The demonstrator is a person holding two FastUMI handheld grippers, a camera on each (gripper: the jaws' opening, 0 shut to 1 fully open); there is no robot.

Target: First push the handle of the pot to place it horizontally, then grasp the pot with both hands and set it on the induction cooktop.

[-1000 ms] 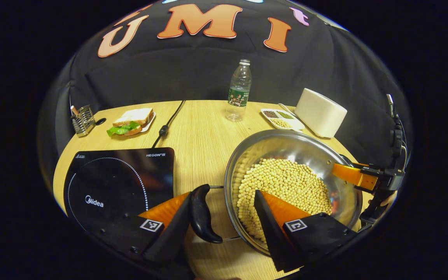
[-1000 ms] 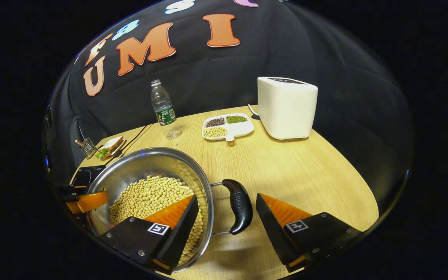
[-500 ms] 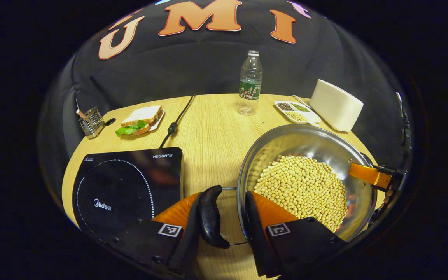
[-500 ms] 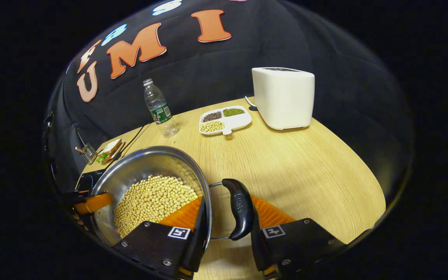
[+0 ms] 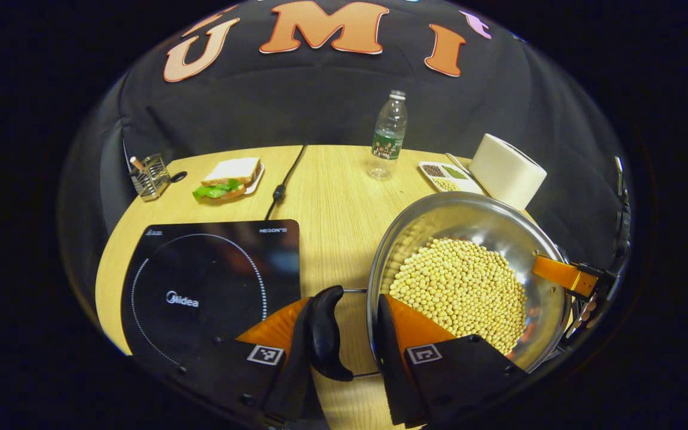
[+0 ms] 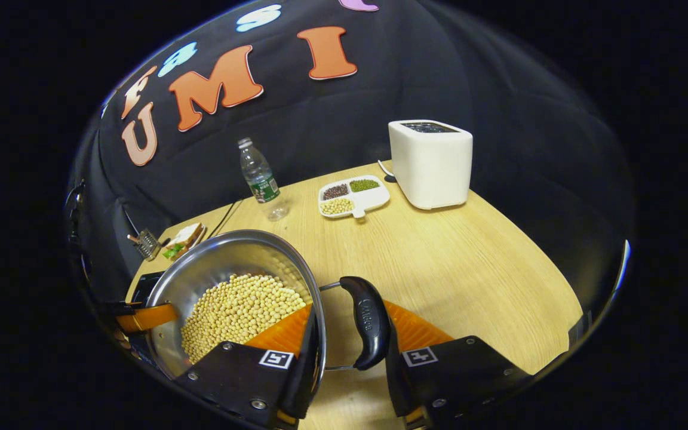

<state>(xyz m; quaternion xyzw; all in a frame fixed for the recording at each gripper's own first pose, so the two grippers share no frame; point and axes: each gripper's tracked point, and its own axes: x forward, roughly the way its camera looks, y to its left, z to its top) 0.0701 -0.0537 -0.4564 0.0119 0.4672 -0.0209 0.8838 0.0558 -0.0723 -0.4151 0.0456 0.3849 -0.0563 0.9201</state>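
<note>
A steel pot (image 5: 451, 221) full of soybeans sits right of the black induction cooktop (image 5: 200, 286) on the wooden table. My left gripper (image 5: 345, 301) is shut across the pot's rim and its black left handle (image 5: 325, 334), with one finger inside the pot. In the right gripper view the pot (image 6: 224, 257) lies at lower left. There my right gripper (image 6: 350, 310) is shut the same way on the black right handle (image 6: 368, 322). Each gripper shows at the pot's far side in the other's view: the right gripper (image 5: 562, 275) and the left gripper (image 6: 144, 316). A corner of the cooktop (image 6: 141, 283) peeks out behind the pot.
Along the back stand a water bottle (image 5: 387, 134), a divided dish of beans (image 5: 445, 176) and a white toaster (image 5: 506, 170). A sandwich plate (image 5: 227, 178), a wire rack (image 5: 150, 175) and the cooktop's cord (image 5: 281, 185) lie behind the cooktop.
Both grippers went from open around the handles to shut on them. Since then both views have shifted slightly, and the table looks a little farther away.
</note>
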